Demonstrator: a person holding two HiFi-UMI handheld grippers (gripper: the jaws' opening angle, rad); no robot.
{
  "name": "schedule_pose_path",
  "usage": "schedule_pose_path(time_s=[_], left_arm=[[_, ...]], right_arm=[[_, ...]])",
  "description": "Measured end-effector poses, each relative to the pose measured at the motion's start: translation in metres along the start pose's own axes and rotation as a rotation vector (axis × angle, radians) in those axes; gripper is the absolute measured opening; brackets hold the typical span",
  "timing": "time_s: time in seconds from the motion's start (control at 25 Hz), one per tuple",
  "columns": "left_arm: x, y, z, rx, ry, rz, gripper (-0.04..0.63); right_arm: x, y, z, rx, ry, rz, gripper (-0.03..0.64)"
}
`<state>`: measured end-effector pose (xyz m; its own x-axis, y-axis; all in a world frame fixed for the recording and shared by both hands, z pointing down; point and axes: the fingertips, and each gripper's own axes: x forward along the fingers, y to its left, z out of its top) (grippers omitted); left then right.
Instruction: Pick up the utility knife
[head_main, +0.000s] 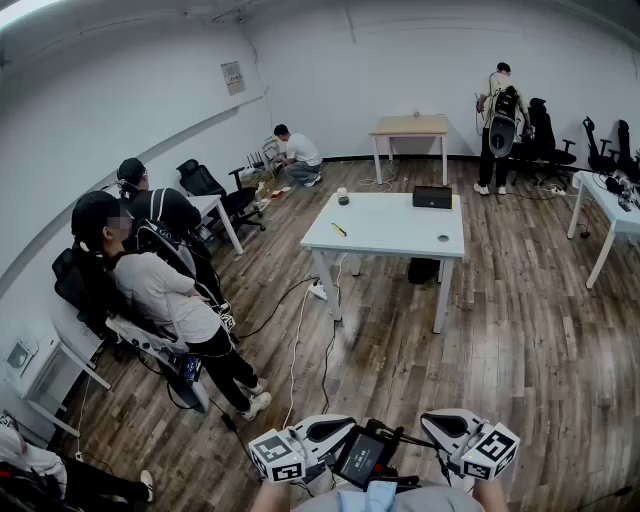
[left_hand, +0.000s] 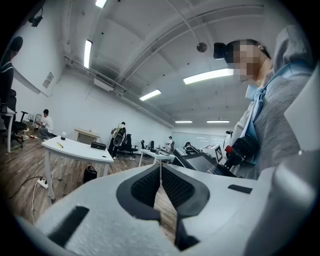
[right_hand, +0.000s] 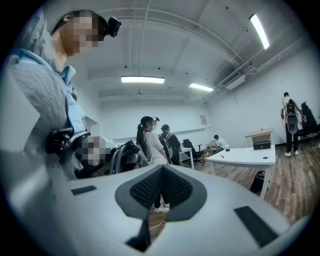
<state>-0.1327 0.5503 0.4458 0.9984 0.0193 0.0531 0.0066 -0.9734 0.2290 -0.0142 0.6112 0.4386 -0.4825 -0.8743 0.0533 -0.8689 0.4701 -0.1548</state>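
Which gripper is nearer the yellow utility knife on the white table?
Left: left gripper is far short of the yellow utility knife, roughly in line; right gripper sits farther right.

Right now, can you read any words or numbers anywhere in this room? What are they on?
No text can be read in these pictures.
Wall notice: the print is too small to read.
Marker cubes: only black-and-white square patterns, no words.
Small screen: dark, nothing legible.
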Motion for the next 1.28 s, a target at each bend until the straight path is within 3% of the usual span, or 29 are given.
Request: schedule_pose_path(time_s=[0.4, 0.76, 1.28], left_arm=[[-0.002, -0.005, -0.009, -0.002, 0.028, -0.011, 0.020], [-0.010, -0.001, -0.010, -0.015, 0.005, 0.013, 0.020], [-0.004, 0.001, -0.019, -0.017, 0.047, 0.009, 0.020]], right_arm=[[-0.006, 0.005, -0.006, -0.003, 0.018, -0.011, 0.028], [0.004, 0.011, -0.007, -0.046, 0.023, 0.025, 0.028], [0.008, 0.005, -0.010, -0.075, 0.059, -0.005, 0.029]])
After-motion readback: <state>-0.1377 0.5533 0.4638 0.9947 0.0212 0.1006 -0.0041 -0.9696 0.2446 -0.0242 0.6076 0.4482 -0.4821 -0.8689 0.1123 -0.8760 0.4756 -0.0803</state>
